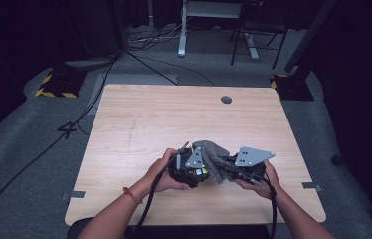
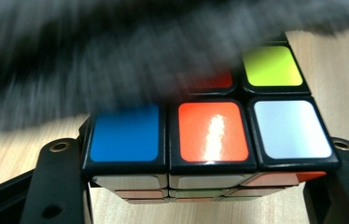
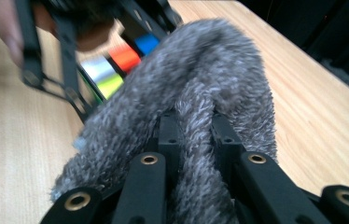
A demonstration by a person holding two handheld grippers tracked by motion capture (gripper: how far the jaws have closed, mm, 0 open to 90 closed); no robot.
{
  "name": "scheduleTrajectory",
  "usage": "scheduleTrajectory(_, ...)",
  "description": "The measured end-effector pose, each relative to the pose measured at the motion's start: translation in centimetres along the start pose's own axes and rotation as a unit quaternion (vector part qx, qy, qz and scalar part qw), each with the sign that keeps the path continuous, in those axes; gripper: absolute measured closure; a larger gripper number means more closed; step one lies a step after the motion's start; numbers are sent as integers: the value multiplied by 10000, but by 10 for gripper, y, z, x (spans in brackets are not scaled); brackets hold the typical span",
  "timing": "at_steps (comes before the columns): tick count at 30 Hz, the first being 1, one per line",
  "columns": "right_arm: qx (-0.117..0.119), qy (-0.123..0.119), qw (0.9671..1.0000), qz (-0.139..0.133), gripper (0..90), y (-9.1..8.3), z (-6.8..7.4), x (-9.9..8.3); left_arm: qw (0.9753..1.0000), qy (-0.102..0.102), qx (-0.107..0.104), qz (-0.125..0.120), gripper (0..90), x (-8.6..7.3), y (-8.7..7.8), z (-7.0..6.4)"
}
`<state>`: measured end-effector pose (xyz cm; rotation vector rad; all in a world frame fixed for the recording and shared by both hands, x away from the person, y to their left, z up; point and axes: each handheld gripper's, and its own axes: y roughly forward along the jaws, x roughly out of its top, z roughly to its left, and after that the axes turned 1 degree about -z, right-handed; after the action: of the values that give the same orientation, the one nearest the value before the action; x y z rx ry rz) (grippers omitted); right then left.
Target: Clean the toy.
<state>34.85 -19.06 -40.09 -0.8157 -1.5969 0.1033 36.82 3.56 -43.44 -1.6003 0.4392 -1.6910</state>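
The left gripper (image 2: pixel 200 186) clamps a puzzle cube (image 2: pixel 210 135) between its two black jaws, one pressed against each side of the cube, in the left gripper view; the cube's top row there shows a blue, an orange and a white sticker, with a lime one behind, and its lower layers sit just above the wooden table (image 2: pixel 345 70). A blurred grey cloth (image 2: pixel 116 51) lies across the far part of the cube, touching it and hiding the stickers beneath. The right gripper (image 3: pixel 198 135) pinches a fold of that cloth (image 3: pixel 196 88) between its jaws in the right gripper view, the fuzzy fabric bunched up and arching over the jaws toward the cube (image 3: pixel 116 65), whose white, orange, blue and lime stickers peek out just beyond the cloth's edge, inside the frame of the other gripper. From the high view, the two tools meet near the front middle of the table (image 1: pixel 174 114): the left gripper (image 1: pixel 190 169) holds the cube (image 1: pixel 199 173) low, the cloth (image 1: pixel 213 154) heaps between and over both tools, and the right gripper (image 1: pixel 233 167) sits just beside it under its grey plate. The person's hands grip both tools from the near edge, a red band on the left wrist (image 1: pixel 133 195).
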Motion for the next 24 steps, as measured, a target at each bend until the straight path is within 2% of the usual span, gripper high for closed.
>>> scheduleTrajectory(1,29,-65,10000,-2,781,0,2,2,9999,69,24,155,339,1,7,-3)
scheduleTrajectory(3,100,-104,9999,-19,781,0,5,4,9998,75,-38,157,339,2,11,-5)
scheduleTrajectory(5,182,-311,9993,23,777,4,17,10,9997,129,-101,194,339,6,16,-9)
scheduleTrajectory(7,249,-340,9991,-19,776,6,21,12,9997,121,-174,126,339,7,19,-11)
scheduleTrajectory(10,206,-390,9990,-16,774,8,23,14,9997,101,-183,106,339,7,20,-12)
scheduleTrajectory(11,122,-441,9990,12,772,9,24,14,9998,72,-184,94,339,7,19,-12)
scheduleTrajectory(12,-86,-452,9989,52,771,11,21,14,9997,60,-211,99,339,6,18,-11)
scheduleTrajectory(15,-277,-395,9988,108,773,13,14,11,9997,92,-212,115,339,7,17,-11)
scheduleTrajectory(21,-384,-165,9990,155,777,7,-1,1,9997,110,-173,124,339,5,12,-8)
scheduleTrajectory(23,-426,-134,9988,181,777,6,-3,-1,9999,64,-127,-6,339,4,5,-5)
scheduleTrajectory(24,-423,-33,9989,200,777,4,-8,-6,9999,18,-132,-60,339,4,2,-3)
